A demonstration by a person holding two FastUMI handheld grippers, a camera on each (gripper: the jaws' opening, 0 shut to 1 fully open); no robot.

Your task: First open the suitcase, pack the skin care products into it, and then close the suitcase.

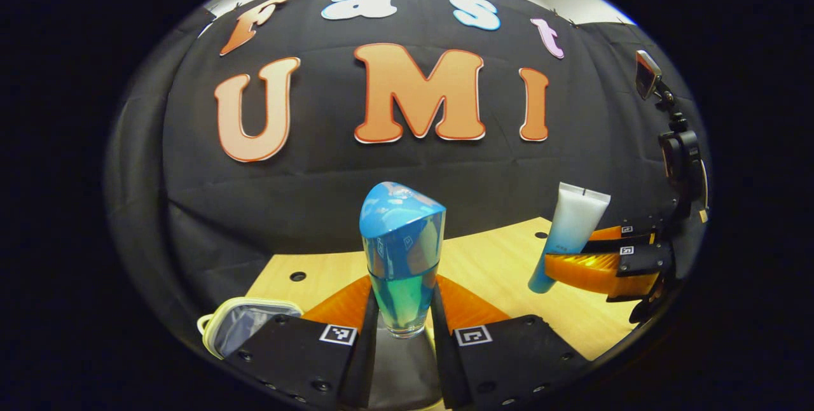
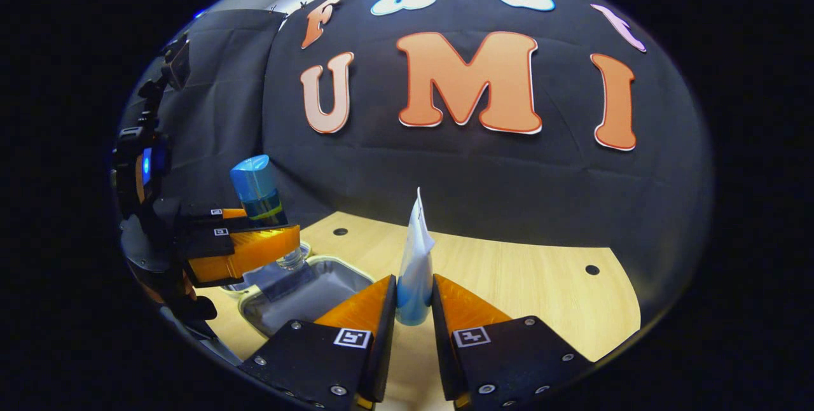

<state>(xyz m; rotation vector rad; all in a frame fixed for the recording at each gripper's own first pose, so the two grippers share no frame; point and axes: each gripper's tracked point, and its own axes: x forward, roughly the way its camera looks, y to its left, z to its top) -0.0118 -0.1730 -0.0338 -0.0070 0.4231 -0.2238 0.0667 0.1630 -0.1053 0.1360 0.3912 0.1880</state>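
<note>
My left gripper [image 1: 402, 309] is shut on a clear bottle [image 1: 402, 258] with a blue cap and blue-green liquid, held upright above the table. My right gripper [image 2: 413, 303] is shut on a white tube [image 2: 416, 264] with a blue cap end down. The right gripper view also has the left gripper [image 2: 245, 252] holding the bottle [image 2: 259, 191] over the open suitcase [image 2: 318, 299], a small grey-lined case with a pale rim. In the left gripper view the suitcase [image 1: 245, 322] lies open at lower left, and the right gripper [image 1: 604, 264] holds the tube [image 1: 569, 233] at right.
A light wooden table [image 2: 521, 284] with small round holes carries the case. The booth's black cloth wall stands behind. A camera on a stand [image 1: 674, 137] sits at the far right of the left gripper view.
</note>
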